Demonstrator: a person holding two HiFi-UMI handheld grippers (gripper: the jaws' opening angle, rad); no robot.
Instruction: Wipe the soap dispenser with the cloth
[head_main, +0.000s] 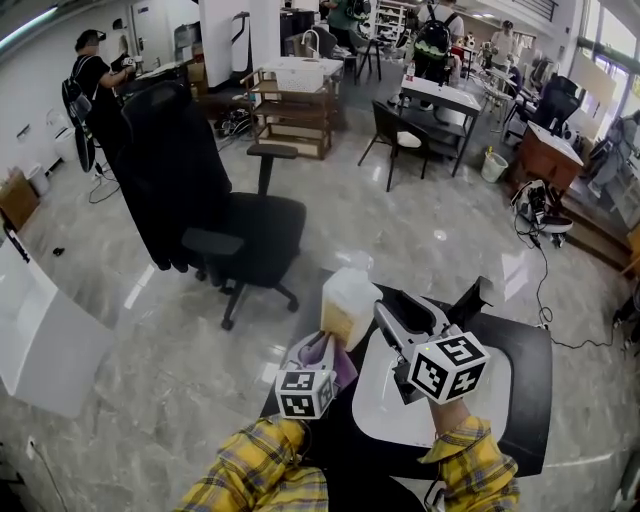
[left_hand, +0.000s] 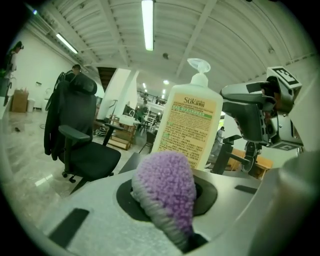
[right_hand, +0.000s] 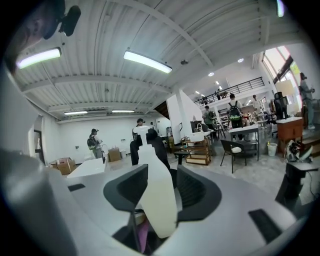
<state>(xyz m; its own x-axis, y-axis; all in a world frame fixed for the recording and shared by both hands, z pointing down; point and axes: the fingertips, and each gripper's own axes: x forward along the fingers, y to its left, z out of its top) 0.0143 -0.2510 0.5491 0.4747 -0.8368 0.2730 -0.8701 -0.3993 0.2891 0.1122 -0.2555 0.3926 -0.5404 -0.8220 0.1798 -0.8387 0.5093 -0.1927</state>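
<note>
Purple cloth (left_hand: 165, 192), pinched by the left hand-held gripper (head_main: 320, 352), sits low beside the soap dispenser (left_hand: 192, 125) that the right hand-held gripper (right_hand: 159, 189) clamps; wiping seems unfinished.

We see a cloth (left_hand: 167, 185) that looks soft and fuzzy, like a fluffy towel, with a knitted grey edge. The bottle (left_hand: 192, 125) is smooth, shiny plastic with a paper-like label. The floor (head_main: 130, 330) is hard and shiny like stone, and lights gleam on it. The chair (head_main: 250, 230) looks like dull black cloth. The sleeves (head_main: 265, 465) are soft checked cloth. The right gripper (right_hand: 160, 192) is pale, dull plastic with ribbed black pads (right_hand: 200, 192).
</note>
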